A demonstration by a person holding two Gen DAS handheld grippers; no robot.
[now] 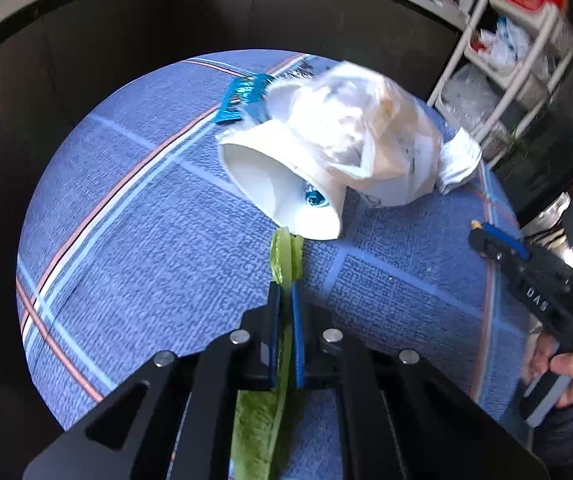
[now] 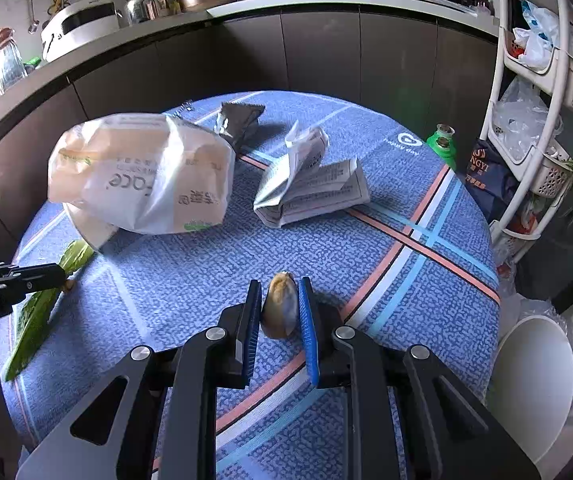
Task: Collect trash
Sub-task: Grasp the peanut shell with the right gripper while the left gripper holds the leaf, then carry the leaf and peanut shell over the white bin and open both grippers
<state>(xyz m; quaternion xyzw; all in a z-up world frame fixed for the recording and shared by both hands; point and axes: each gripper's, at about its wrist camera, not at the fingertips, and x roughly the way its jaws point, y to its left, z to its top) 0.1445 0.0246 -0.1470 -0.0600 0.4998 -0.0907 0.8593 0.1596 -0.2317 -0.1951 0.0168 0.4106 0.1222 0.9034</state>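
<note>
**Gripping scraps on the blue bench**

Sitting upright between the right gripper's (image 2: 279, 308) blue fingers (image 2: 308, 320), a tan clam shell (image 2: 280, 306) is pinched from both sides, its base on the plaid cloth of the bench (image 2: 366, 264). The left gripper (image 1: 284, 300) is clenched on a green lettuce strip (image 1: 284, 258), whose tip pokes past the fingertips beside a tipped white cup (image 1: 282, 192). Farther off lie a white plastic bag (image 2: 142, 172) and crumpled paper (image 2: 310, 184).

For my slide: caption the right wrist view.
Right tongs shut on a clam shell above the blue tablecloth, crumpled paper behind.
</note>
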